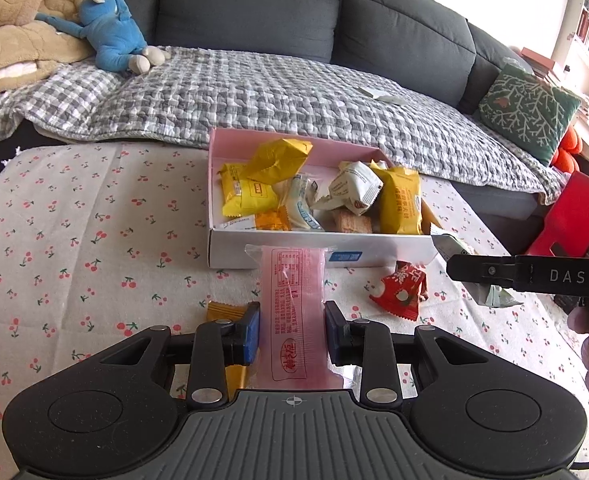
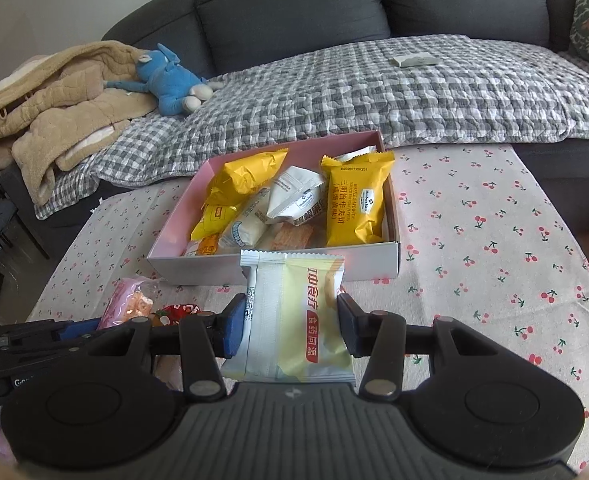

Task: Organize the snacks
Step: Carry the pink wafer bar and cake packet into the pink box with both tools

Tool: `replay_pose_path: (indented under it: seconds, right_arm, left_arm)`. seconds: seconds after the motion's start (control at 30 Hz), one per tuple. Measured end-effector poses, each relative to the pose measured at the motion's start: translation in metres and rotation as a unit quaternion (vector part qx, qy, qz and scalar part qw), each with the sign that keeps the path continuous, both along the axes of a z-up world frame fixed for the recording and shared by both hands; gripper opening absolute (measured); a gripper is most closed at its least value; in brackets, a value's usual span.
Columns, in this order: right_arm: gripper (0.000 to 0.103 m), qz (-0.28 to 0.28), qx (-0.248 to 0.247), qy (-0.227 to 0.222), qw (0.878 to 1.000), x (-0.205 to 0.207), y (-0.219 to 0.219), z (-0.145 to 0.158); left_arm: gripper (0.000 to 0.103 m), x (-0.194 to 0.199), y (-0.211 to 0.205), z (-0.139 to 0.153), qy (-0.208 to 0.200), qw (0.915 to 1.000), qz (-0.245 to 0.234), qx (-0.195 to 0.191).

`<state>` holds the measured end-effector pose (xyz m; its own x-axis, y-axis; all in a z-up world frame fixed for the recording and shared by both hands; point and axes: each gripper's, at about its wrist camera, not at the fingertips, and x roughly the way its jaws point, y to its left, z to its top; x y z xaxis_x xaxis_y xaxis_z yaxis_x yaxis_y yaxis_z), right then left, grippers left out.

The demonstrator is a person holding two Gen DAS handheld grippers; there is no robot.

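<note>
A shallow white box with a pink inside (image 1: 278,254) (image 2: 254,270) stands on the cherry-print table and holds several yellow, white and orange snack packets. My left gripper (image 1: 292,330) is shut on a pink snack packet (image 1: 292,308), held just in front of the box. My right gripper (image 2: 290,326) is shut on a pale yellow and white snack packet (image 2: 294,320), also in front of the box. In the left wrist view the right gripper (image 1: 534,276) enters from the right. A red packet (image 1: 402,290) and an orange packet (image 1: 226,312) lie on the table.
The cherry-print tablecloth (image 1: 74,248) (image 2: 494,232) covers the table. Behind it is a grey sofa with a checked blanket (image 1: 274,100), a blue plush toy (image 1: 114,36), a beige blanket (image 2: 54,100) and a green cushion (image 1: 530,112). A red object (image 1: 570,220) stands at the right.
</note>
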<state>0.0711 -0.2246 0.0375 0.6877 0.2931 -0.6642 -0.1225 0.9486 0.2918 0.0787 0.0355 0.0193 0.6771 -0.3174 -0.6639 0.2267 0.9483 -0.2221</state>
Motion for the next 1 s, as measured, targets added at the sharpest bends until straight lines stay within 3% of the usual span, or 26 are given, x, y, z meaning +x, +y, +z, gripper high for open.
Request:
replay_pose_path:
  seconds: [0.17, 0.33, 0.57, 0.67, 0.8, 1.0]
  right_arm:
    - [0.044, -0.003, -0.023, -0.022, 1.0, 0.01, -0.003, 0.014]
    - [0.044, 0.001, 0.013, -0.021, 1.0, 0.035, 0.001, 0.019]
    - [0.044, 0.011, 0.017, -0.027, 0.999, 0.073, 0.007, 0.021]
    - [0.044, 0.003, 0.009, -0.011, 1.0, 0.098, 0.007, 0.017]
    - [0.044, -0.009, -0.009, 0.007, 1.0, 0.126, 0.012, 0.011]
    - [0.045, -0.025, -0.013, 0.019, 0.999, 0.151, 0.016, 0.001]
  left_arm:
    - [0.03, 0.009, 0.002, 0.014, -0.017, 0.9995, 0.028, 0.0]
    - [0.03, 0.031, -0.002, 0.022, -0.011, 0.9993, 0.035, 0.002]
    - [0.03, 0.08, -0.019, 0.016, 0.025, 0.9987, 0.044, 0.006]
    - [0.03, 0.097, -0.027, 0.01, 0.035, 0.9979, 0.048, 0.026]
    - [0.03, 0.12, -0.026, 0.0, 0.065, 0.9951, 0.071, 0.023]
    - [0.03, 0.143, -0.025, -0.005, 0.065, 0.9932, 0.092, 0.031]
